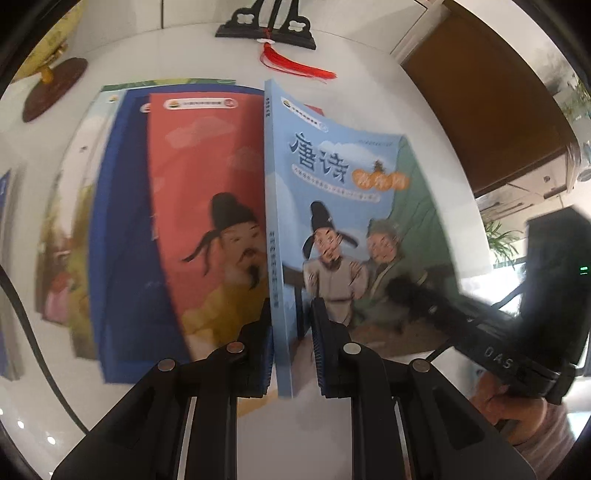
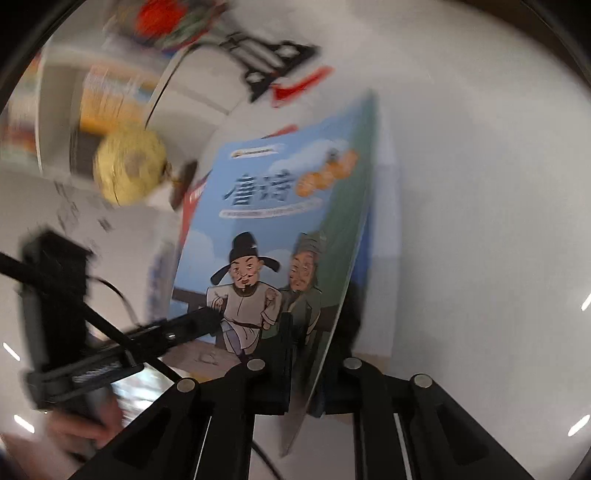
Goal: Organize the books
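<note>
Blue book: a light-blue paperback point(image 1: 347, 206) held up off the white worktop point(image 1: 369, 92), cover facing the cameras, standing at the right of the other books
Left hand-held gripper: the left hand-held gripper point(image 1: 291, 332) is clenched on the blue book's spine edge at its near end, one finger on each side
Right hand-held gripper: the right hand-held gripper point(image 2: 308, 354) is clenched on the opposite, open edge of the same book at its near end; the cover bows between the two grips
Cover writing: large dark characters 唐诗 on the blue book, then orange rounded characters too blurred to read; a small logo strip along the far edge, unreadable; two drawn figures in old-style robes and hats
Neighbouring books: a red-covered book point(image 1: 210, 192) just left of the blue one, showing a bearded figure in a black hat; left of it a dark-blue book point(image 1: 114, 229), then paler covers, overlapping and blurred
Far side: a black carved stand point(image 1: 266, 31) with a red tassel point(image 1: 295, 66) lying on the worktop
Far left: a yellow globe point(image 2: 127, 168) on a dark round base point(image 1: 55, 88)
Right edge: brown wooden furniture point(image 1: 480, 110) and green plant leaves point(image 1: 502, 236)
Marking: "OAS" on the body of the right hand-held gripper, seen from the left wrist
In the way: each hand-held gripper's fingers cover the near strip of the cover
</note>
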`<state>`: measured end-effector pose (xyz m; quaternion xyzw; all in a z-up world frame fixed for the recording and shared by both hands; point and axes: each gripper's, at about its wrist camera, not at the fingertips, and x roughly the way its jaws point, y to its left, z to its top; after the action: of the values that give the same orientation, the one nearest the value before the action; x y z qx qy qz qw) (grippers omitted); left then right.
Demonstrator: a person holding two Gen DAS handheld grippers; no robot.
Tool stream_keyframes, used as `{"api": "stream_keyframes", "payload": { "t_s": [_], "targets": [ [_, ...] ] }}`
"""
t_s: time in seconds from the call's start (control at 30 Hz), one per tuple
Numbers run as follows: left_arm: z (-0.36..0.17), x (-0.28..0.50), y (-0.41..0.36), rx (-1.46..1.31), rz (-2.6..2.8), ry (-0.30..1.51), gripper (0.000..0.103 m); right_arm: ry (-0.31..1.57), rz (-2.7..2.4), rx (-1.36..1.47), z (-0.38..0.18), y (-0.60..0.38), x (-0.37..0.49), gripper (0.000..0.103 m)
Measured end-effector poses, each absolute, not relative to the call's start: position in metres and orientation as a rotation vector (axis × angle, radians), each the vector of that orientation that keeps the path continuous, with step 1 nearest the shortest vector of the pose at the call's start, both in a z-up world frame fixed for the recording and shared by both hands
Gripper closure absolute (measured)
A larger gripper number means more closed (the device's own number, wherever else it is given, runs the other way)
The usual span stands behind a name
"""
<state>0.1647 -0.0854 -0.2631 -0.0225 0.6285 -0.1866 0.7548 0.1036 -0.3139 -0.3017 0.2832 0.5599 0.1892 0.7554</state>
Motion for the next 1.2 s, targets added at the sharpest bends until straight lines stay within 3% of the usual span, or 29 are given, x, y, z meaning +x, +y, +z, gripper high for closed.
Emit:
{"api": "stream_keyframes", "payload": {
  "t_s": [0.4, 0.8, 1.03, 1.2],
  "targets": [
    [-0.25, 0.154, -0.067, -0.04, -0.555, 1.346, 0.088, 1.094, 0.398, 0.2, -0.238, -0.259, 0.089, 0.095],
    [-0.279, 0.183, -0.083, -0.158, -0.744, 1.421, 0.069, 1.217, 0.366, 0.165, -0.266, -0.284, 0.063, 0.094],
    [-0.277, 0.186, -0.114, -0.156, -0.837, 1.381, 0.069, 1.244, 0.346, 0.18, -0.278, -0.302, 0.065, 0.094],
    [-0.272, 0.173, -0.135, 0.003, -0.817, 1.321, 0.08, 1.236, 0.331, 0.215, -0.28, -0.315, 0.064, 0.094]
  ]
}}
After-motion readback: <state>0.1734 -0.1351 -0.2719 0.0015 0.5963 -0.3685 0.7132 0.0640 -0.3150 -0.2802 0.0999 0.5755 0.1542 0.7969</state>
